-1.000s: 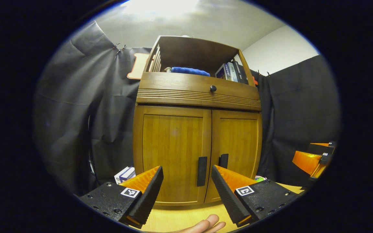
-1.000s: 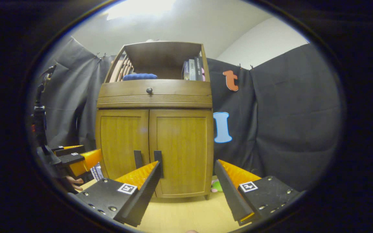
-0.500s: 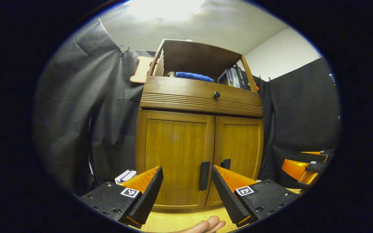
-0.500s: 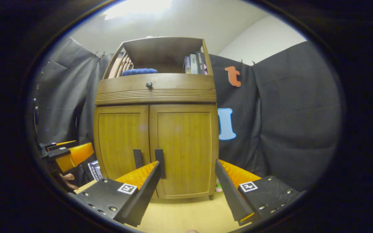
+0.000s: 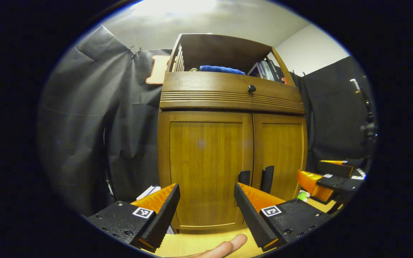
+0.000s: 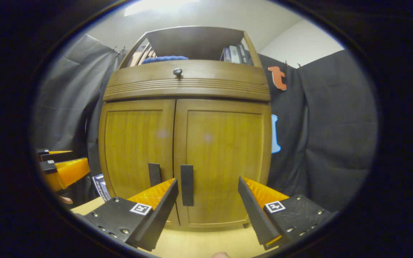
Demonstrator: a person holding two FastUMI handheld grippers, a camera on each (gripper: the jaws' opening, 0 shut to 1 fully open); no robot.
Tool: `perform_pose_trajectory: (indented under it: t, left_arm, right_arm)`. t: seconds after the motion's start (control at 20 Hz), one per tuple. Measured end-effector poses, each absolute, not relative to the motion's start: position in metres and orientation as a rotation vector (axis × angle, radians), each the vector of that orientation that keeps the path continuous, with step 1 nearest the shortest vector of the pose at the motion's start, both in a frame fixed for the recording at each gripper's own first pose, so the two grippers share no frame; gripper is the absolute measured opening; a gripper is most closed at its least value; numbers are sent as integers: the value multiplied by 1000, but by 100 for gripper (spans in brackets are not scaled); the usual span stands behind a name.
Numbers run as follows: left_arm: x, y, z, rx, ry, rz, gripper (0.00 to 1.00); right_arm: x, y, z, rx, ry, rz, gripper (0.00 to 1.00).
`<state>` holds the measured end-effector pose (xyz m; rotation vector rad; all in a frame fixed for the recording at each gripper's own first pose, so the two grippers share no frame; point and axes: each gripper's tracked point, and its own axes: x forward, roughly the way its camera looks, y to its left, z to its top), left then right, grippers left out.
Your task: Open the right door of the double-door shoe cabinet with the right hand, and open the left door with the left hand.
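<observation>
The wooden shoe cabinet stands straight ahead with both doors shut. In the left gripper view, my left gripper [image 5: 206, 209] is open, a short way in front of the left door [image 5: 206, 165]. That door's black handle [image 5: 244, 177] sits just above my right fingertip. My right gripper [image 5: 321, 181] shows low at the right of that view. In the right gripper view, my right gripper [image 6: 206, 204] is open in front of the right door [image 6: 224, 150]. Its black handle [image 6: 187, 184] lies just right of my left fingertip. The left door's handle [image 6: 154, 174] is beside it, and my left gripper [image 6: 63, 172] is at the far left.
Above the doors is a drawer with a black knob [image 5: 251, 88]. An open shelf on top holds a blue cloth [image 5: 221, 68] and books [image 5: 264, 70]. A small box [image 5: 149, 191] lies at the cabinet's left foot on the light wooden table [image 6: 199, 243]. A fingertip [image 5: 228, 246] shows below.
Both grippers have come closer to the cabinet, the right one most, so the doors look larger. The right door's handle now lies between my right fingers. Both doors stay shut.
</observation>
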<state>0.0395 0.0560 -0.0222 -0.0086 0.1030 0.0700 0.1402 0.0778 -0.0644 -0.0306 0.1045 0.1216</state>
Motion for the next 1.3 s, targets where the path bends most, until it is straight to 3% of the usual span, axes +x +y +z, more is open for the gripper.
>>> perform_pose_trajectory:
  t: [0.4,0.5,0.6,0.8,0.95,1.0,1.05,1.3]
  left_arm:
    - [43,85,-18,-61,90,139,95]
    - [46,84,-22,-71,103,142,92]
    - [48,80,-28,-78,121,150,92]
    - [50,51,-38,-89,163,88,92]
    - [50,30,-37,-102,155,41,92]
    - [47,28,-38,-94,155,42,92]
    - [45,25,-37,-86,150,43,95]
    - [31,27,-25,-62,100,89,92]
  right_arm:
    - [210,120,-122,103,258,206,99]
    - [220,124,-134,90,291,200,96]
    - [222,128,-145,46,308,211,99]
    - [231,137,-150,-4,305,252,31]
    - [225,136,-150,7,289,285,31]
    - [223,136,-148,12,286,301,24]
    - [217,133,-147,8,280,320,24]
    - [171,111,-136,61,275,411,24]
